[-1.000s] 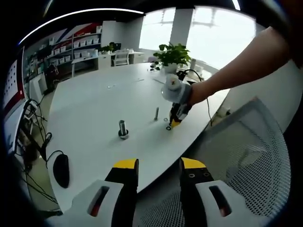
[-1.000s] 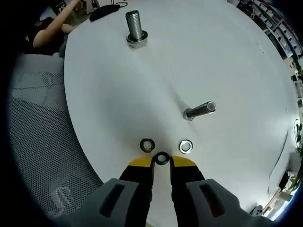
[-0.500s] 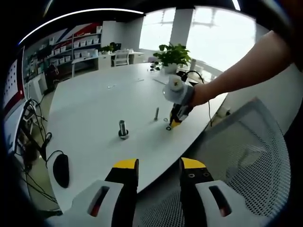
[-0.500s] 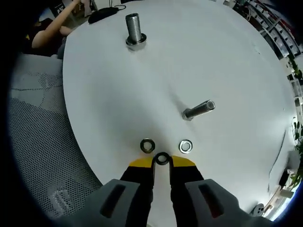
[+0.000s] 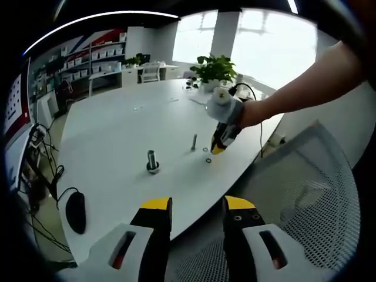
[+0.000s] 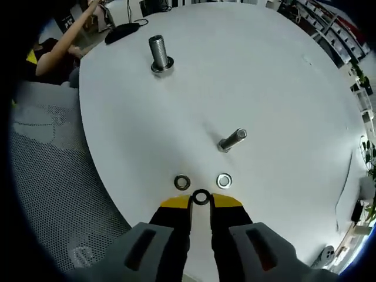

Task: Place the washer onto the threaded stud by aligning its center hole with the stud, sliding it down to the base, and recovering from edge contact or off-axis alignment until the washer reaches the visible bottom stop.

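A white round table (image 6: pixel 282 76) in a bright office carries the parts. The dark washer (image 6: pixel 201 197) sits pinched between the yellow tips of the right gripper (image 6: pixel 201 202), its hole facing up, apparently lifted just clear of the tabletop for carrying. Two lighter washers (image 6: pixel 182 181) (image 6: pixel 224 180) lie flat just beyond it. Near them stands the slim threaded stud (image 6: pixel 232 140), the probable target; a thicker bolt (image 6: pixel 157 54) stands well apart. The left gripper (image 5: pixel 197 207) hangs past the table edge over a mesh chair (image 5: pixel 305 200), jaws parted and idle.
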